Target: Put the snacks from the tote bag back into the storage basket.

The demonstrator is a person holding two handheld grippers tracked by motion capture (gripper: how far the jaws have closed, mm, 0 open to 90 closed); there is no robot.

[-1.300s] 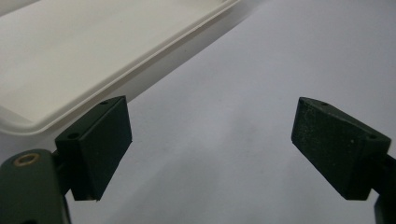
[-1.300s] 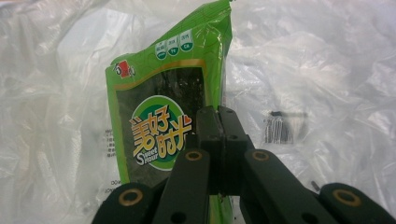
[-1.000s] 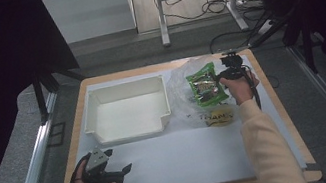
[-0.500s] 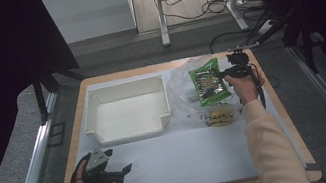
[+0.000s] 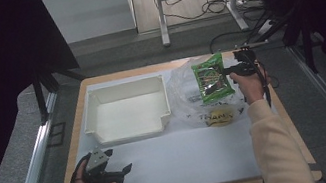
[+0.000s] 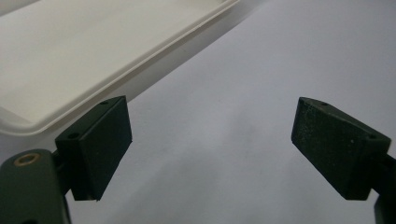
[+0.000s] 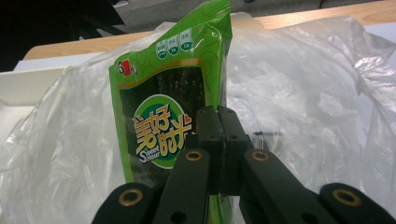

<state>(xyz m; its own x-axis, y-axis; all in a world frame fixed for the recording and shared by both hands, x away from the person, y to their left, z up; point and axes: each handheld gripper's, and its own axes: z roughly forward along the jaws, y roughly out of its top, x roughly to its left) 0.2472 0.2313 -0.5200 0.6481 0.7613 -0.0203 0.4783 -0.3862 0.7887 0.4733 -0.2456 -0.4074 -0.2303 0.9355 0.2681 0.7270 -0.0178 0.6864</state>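
2 claws: right claw (image 7: pixel 218 140) clamps green packet (image 7: pixel 168 121) edge; left claw (image 6: pixel 210 149) wide open, empty.

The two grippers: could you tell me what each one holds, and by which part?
The right gripper pinches the green snack packet by its side edge. The left gripper holds nothing.

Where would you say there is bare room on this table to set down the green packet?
The white tray is empty inside. Bare white mat runs along the near edge, between the left gripper and the right forearm. It is crowded at the far right, where the clear plastic bag, the yellowish item and the green packet in the right gripper sit.
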